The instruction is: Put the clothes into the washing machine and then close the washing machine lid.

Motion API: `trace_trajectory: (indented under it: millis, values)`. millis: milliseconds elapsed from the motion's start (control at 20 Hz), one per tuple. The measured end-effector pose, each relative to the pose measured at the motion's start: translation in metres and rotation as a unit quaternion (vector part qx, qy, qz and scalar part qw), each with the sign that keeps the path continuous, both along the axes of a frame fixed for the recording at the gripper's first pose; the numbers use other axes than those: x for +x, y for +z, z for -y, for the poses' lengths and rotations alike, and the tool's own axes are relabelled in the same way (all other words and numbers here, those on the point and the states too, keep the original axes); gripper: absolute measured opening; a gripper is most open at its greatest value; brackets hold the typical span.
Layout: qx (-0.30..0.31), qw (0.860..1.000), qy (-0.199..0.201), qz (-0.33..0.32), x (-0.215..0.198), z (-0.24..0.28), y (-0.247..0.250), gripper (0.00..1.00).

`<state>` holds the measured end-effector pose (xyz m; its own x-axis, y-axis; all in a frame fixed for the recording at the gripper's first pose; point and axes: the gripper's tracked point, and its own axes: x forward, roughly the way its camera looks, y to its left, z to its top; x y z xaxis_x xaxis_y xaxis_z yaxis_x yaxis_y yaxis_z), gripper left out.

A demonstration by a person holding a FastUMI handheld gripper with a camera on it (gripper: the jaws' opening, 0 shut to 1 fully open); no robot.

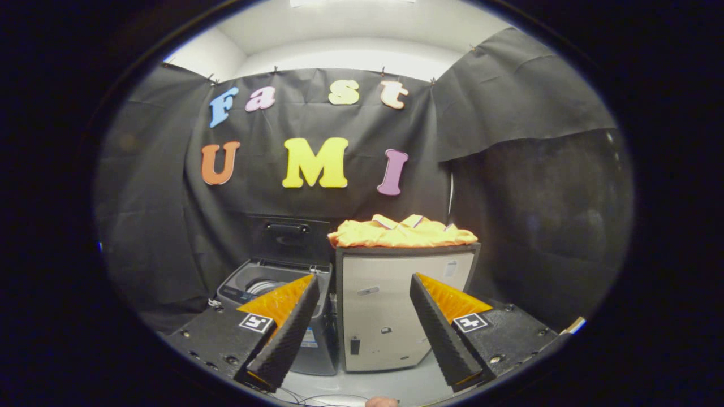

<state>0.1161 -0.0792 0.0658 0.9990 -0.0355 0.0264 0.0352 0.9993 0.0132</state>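
A yellow-orange garment (403, 233) lies folded in a heap on top of a pale cabinet (396, 305), beyond my fingers and a little above them. To the cabinet's left stands a small top-loading washing machine (266, 285) with its dark lid (288, 237) raised upright against the booth wall; the drum opening shows under it. My gripper (365, 282) is open, well short of both, with nothing between its fingers. The left finger overlaps the washer's front; the right one overlaps the cabinet's lower right corner.
Black cloth walls close the booth behind and on both sides. The cabinet and washer stand side by side, touching or nearly so, on a light floor (407, 384). Thin cables lie on the floor near me, and a fingertip (380, 402) shows just below the fingers.
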Motion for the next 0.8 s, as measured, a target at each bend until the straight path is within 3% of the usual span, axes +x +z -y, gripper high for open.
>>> trace_trajectory:
  millis: [500,800]
  values:
    - [-0.004,1.0,-0.009,0.016,0.186,0.098,0.082,1.0]
    - [-0.002,0.998,-0.001,-0.062,0.288,0.124,0.092,1.0]
